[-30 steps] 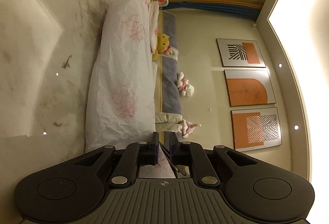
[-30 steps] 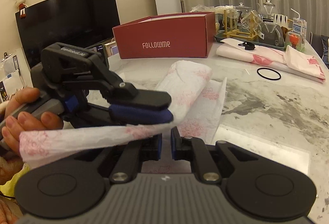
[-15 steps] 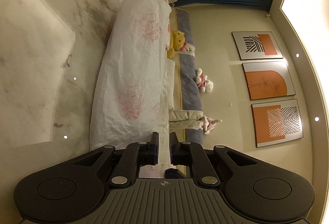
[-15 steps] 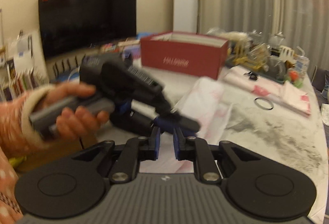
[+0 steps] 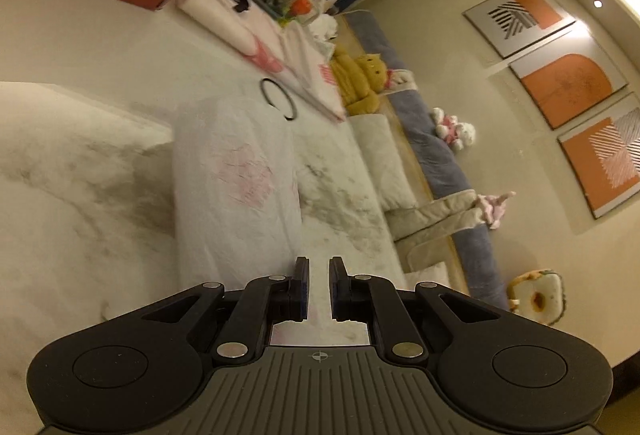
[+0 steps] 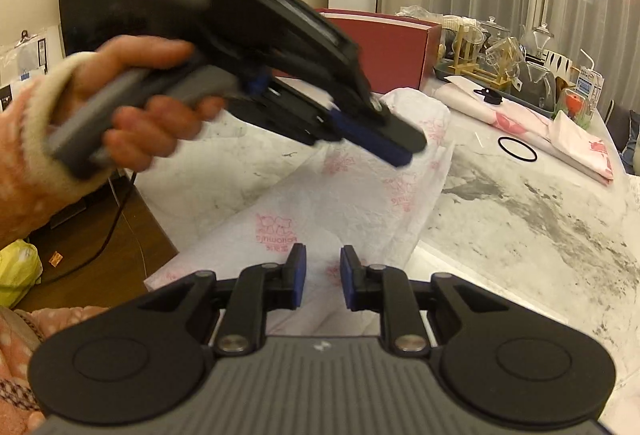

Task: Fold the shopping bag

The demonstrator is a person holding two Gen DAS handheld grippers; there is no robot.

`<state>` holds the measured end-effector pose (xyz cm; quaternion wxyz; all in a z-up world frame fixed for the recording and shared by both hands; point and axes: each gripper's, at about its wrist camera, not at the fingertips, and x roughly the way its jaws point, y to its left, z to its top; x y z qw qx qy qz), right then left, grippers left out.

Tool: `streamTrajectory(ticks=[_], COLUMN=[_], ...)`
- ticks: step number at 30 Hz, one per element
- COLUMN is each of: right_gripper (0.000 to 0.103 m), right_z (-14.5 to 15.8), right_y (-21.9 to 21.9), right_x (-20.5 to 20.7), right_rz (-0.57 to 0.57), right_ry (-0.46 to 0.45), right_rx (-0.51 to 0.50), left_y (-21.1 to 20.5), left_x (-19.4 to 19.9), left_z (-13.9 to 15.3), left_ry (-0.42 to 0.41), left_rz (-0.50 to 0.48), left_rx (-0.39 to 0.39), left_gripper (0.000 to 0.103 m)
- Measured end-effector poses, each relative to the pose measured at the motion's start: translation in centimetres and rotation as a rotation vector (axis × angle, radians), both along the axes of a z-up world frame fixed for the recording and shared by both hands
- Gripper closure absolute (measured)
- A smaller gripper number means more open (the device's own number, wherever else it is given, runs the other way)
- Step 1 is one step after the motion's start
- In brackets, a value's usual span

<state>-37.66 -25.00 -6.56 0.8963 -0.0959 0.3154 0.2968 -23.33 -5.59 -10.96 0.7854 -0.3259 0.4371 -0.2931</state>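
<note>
Spreading across the pale marble desk (image 6: 540,235), the white shopping bag (image 6: 340,203) with pink print lies as a long, already narrowed strip, one end near the red box (image 6: 400,47). Above it the left gripper (image 6: 400,147) hangs with jaws nearly together and empty. The right gripper (image 6: 322,277) is opening, nothing pinched between its pads. A lengthwise fold looks finished; next, probably, one end needs catching and bringing over toward the other.
</note>
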Motion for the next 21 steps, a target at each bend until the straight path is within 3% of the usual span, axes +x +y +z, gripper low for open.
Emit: streamTrajectory(ticks=[6, 7, 9, 13, 16, 17, 18, 20, 21], right_gripper=[0.083, 0.081, 0.066, 0.065, 0.065, 0.056, 0.040, 0.018, 0.016], right_z=[0.9, 1.2, 1.4, 0.5, 1.4, 1.7, 1.9, 1.5, 0.8], right_y=[-0.1, -0.1, 0.2, -0.1, -0.1, 0.0, 0.2, 1.0, 1.5], right_x=[-1.6, -2.2, -2.8, -2.4, -4.3, -5.3, -6.5, -8.9, -9.8], right_rz=[0.007, 0.026, 0.051, 0.026, 0.090, 0.138, 0.193, 0.284, 0.315], right_ry=[-0.047, -0.058, -0.066, -0.011, -0.103, -0.143, -0.185, -0.297, -0.350], right_rx=[0.010, 0.015, -0.001, 0.022, 0.042, 0.043, 0.029, -0.087, -0.174], left_y=[-0.4, -0.4, -0.6, -0.9, -0.8, -0.8, -0.8, -0.8, -0.8], left_x=[0.5, 0.4, 0.7, 0.8, 0.9, 0.9, 0.9, 0.9, 0.8], left_z=[-1.1, -1.3, -1.4, -1.5, -1.6, -1.6, -1.5, -1.5, -1.5], left_ry=[0.016, 0.016, 0.022, 0.021, 0.022, 0.021, 0.019, 0.016, 0.014], left_rz=[0.004, 0.003, 0.006, 0.005, 0.000, -0.002, -0.004, -0.007, -0.010], left_rx=[0.003, 0.000, -0.010, -0.017, -0.023, -0.022, -0.021, -0.019, -0.018], left_gripper=[0.095, 0.095, 0.095, 0.095, 0.095, 0.095, 0.095, 0.095, 0.095])
